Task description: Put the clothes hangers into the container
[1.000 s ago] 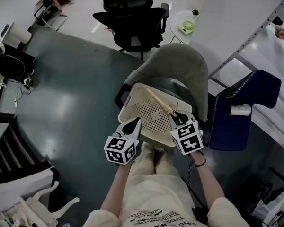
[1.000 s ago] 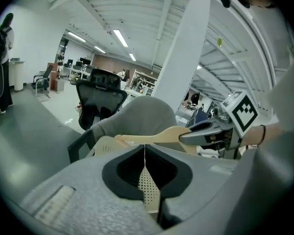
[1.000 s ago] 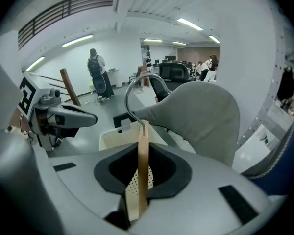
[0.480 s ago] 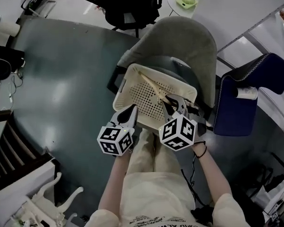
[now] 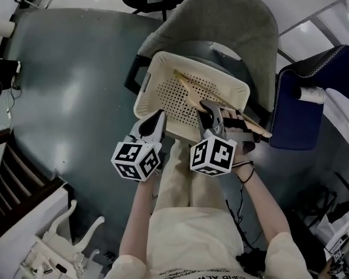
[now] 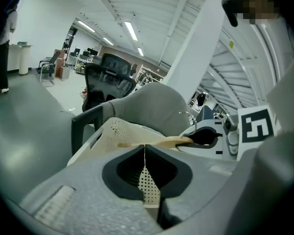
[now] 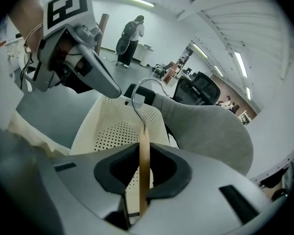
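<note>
Cream container (image 5: 157, 80), peppered with small dark round holes. Pale wooden hanger (image 7: 143, 155) with silver hook. Grey left gripper (image 5: 157, 121) and right gripper (image 5: 208, 112), cubes patterned in black-and-white square markers. Grey-green chair (image 5: 238, 28); dark teal floor (image 5: 75, 86); navy seat (image 5: 296, 115), white piping. Cream trousers (image 5: 186, 214).

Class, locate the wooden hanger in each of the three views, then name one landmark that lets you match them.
Head view: wooden hanger lies diagonally over the basket's right half, gripped by the right tool.
Left gripper view: centre, a tan bar just above the jaws.
Right gripper view: bottom centre, upright between the jaws, metal hook above.
Shared landmark: the cream perforated basket.
</note>
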{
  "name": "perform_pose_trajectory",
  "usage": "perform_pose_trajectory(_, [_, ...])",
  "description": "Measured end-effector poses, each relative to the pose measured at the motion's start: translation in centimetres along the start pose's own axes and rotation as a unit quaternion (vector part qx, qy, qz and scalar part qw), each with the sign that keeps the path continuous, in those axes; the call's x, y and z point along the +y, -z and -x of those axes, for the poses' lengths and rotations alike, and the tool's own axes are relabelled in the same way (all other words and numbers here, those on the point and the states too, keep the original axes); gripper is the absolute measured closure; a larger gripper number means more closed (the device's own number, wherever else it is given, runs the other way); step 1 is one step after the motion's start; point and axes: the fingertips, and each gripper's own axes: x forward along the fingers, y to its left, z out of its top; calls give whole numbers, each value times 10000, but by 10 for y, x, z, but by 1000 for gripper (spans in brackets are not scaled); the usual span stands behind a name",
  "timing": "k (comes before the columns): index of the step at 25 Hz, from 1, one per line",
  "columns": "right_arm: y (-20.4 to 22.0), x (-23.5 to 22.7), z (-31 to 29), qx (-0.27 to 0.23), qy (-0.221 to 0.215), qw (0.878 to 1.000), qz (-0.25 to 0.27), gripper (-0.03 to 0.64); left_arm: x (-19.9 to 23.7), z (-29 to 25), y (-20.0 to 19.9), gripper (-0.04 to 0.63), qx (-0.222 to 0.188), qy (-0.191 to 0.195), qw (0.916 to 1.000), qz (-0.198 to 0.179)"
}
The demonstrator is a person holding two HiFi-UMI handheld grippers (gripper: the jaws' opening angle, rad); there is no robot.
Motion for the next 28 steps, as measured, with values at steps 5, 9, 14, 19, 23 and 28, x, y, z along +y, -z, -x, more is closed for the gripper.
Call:
perform_pose_trajectory(5, [-1, 8, -9, -95, 181, 9997, 107, 560, 7, 3, 10, 572, -29, -53, 9999, 91])
perform_pose_trajectory(9, [-7, 14, -16, -194, 328, 9990, 247, 560, 13, 7, 16, 572, -51, -80, 9998, 168])
perform_pose_trajectory(14, [-12, 30, -21, -295, 350, 9979, 454, 557, 20, 11, 23, 572, -60, -114, 9997, 230])
perform_pose_trajectory(19, [-9, 49, -25, -345, 135, 9982, 477, 543, 27, 14, 29, 572, -41, -159, 9995, 268])
perform_pose_trajectory(23, [-5, 63, -26, -333, -17, 9981, 526, 529, 32, 18, 31, 572, -37, -197, 9994, 295])
perform_pose_trajectory(28, [-2, 74, -31, -343, -254, 9979, 483, 512, 35, 17, 33, 572, -47, -198, 9993, 326])
